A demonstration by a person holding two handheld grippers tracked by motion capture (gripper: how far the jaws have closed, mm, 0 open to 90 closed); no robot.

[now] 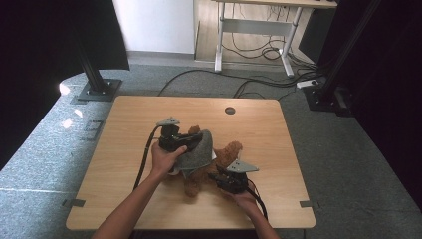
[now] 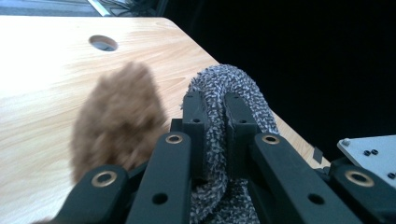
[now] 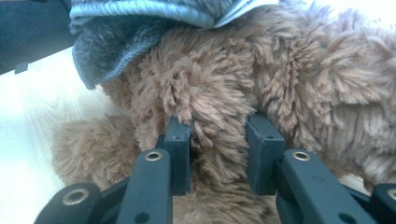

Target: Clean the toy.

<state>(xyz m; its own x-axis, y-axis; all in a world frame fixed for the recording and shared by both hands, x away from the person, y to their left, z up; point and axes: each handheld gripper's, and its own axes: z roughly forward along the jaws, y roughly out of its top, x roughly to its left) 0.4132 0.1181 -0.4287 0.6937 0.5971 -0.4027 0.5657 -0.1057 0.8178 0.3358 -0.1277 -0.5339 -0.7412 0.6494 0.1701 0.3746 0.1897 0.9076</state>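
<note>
Nearest to me, my right gripper (image 1: 230,180) sits at the near right of the wooden table (image 1: 129,124), its jaws clamped on a thick tuft of the brown teddy bear (image 1: 225,155); in the right gripper view the fur (image 3: 219,140) bulges between my two black fingers (image 3: 180,140) and spills around them. The bear lies at the middle of the table, with one furry limb reaching toward the near edge. A little farther and to the left, my left gripper (image 1: 185,142) is pinched tight on the grey knitted garment (image 1: 196,152) that covers the bear's upper body. In the left gripper view a fold of that grey fabric (image 2: 219,93) is squeezed between my fingers (image 2: 194,112) and loops over their tips, with a blurred brown part of the bear (image 2: 119,121) just to its left. Beyond it, near the far edge, is a round hole (image 1: 229,110) in the tabletop.
</note>
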